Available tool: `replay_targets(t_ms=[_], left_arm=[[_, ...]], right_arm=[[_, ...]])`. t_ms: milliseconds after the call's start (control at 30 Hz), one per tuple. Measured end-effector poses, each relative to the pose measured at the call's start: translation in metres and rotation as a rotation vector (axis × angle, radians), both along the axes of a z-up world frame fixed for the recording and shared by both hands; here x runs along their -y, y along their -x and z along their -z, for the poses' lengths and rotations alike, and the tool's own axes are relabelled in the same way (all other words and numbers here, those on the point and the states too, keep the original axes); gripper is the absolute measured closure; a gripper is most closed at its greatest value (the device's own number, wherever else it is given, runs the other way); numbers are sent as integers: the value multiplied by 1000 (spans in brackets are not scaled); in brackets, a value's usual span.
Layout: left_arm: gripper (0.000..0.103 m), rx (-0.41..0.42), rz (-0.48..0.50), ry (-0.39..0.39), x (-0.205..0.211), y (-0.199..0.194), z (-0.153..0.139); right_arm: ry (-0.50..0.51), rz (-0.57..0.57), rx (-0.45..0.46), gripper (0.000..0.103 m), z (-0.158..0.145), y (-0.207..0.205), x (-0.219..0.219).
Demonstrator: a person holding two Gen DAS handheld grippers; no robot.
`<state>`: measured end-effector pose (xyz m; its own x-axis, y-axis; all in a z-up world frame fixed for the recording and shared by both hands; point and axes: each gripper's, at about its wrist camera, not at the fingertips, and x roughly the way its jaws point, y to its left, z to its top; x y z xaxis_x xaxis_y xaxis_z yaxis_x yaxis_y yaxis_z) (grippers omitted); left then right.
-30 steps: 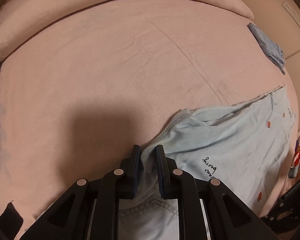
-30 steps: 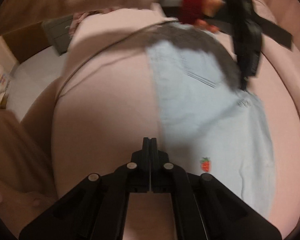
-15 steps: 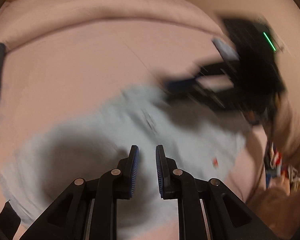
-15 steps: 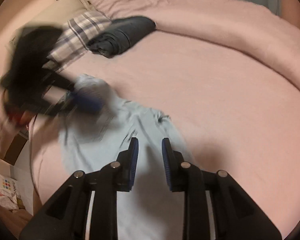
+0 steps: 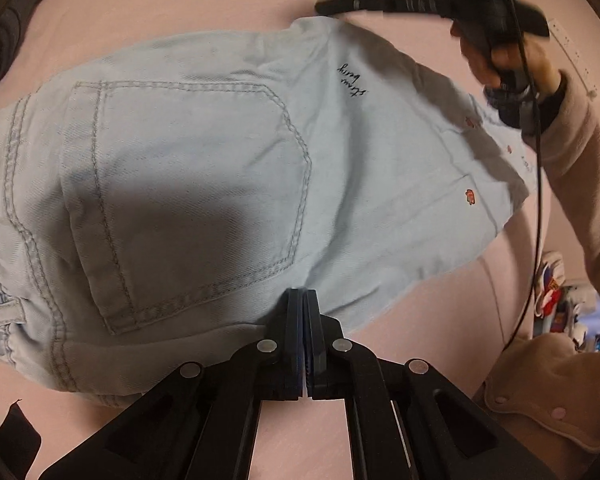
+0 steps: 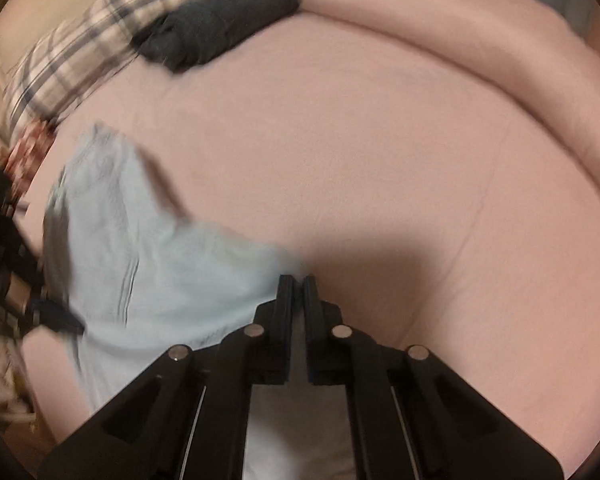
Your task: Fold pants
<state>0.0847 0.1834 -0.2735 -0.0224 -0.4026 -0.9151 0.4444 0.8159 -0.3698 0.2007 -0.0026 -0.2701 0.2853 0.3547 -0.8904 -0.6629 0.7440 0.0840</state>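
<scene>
Pants [image 5: 204,168] of pale blue denim lie folded on the pink bed [image 5: 188,4], back pocket up, and the main risk I judge from here is the fold coming undone: both claws are closed with nothing in them, so any sweep to flatten the cloth relies on bare fingertips dragging over denim, which could catch the stitched pocket edge or pull the top layer off the one beneath. The left gripper [image 5: 303,294] has its jaws pressed together, having just closed, with its tips at the near edge of the pants but no cloth between them. The right gripper [image 6: 298,280] shows a narrow slit between its jaws and holds nothing; in the left wrist view it sits at the far edge of the garment, held in the person's hand [image 5: 504,60]. A cable [image 5: 540,168] hanging from that hand crosses the leg end and could snag or shift it. The pants' long axis runs across the bed from the waistband [image 5: 4,264], at the left in the left wrist view, to the leg end [image 5: 496,184] at the right, slanting slightly away. Dark folded clothes [image 6: 220,16] lie well apart, near the head of the bed
</scene>
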Motion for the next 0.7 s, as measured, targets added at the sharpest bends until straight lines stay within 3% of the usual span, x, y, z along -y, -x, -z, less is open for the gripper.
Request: replay_targets(t_ms=[33,100,167,200,267,333,400,467,600,700], left_arm=[[100,2,-10,0,-1,3,-3],[100,27,-3,0,-2,11,-13],[100,70,3,38,-8,10,-31],[100,101,2,70,-7,9,-42],[99,171,-10,134,1,-2,-58],[99,211,-35,117,11,-19,-55],[99,220,-74,3,15,-41,-33],[99,173,-108,-121,8,-54,-4],[99,125,-194,-42,-26,-54,1],[99,127,-216,-38,-39,-47,-7]], right_arm=[[-5,50,10,99,-6,-9,7],[-45,93,-72,97,-10,-16,23],[-41,76,-52,95,-19,-3,32],[-87,60,-55,93,-27,8,38],[-175,39,-81,75,-35,33,53],[-203,21,-86,72,-33,61,61],[-142,15,-103,74,-16,83,64],[-21,-6,-126,71,7,104,66],[81,-64,-57,71,13,150,85],[73,-61,-119,71,7,157,113]])
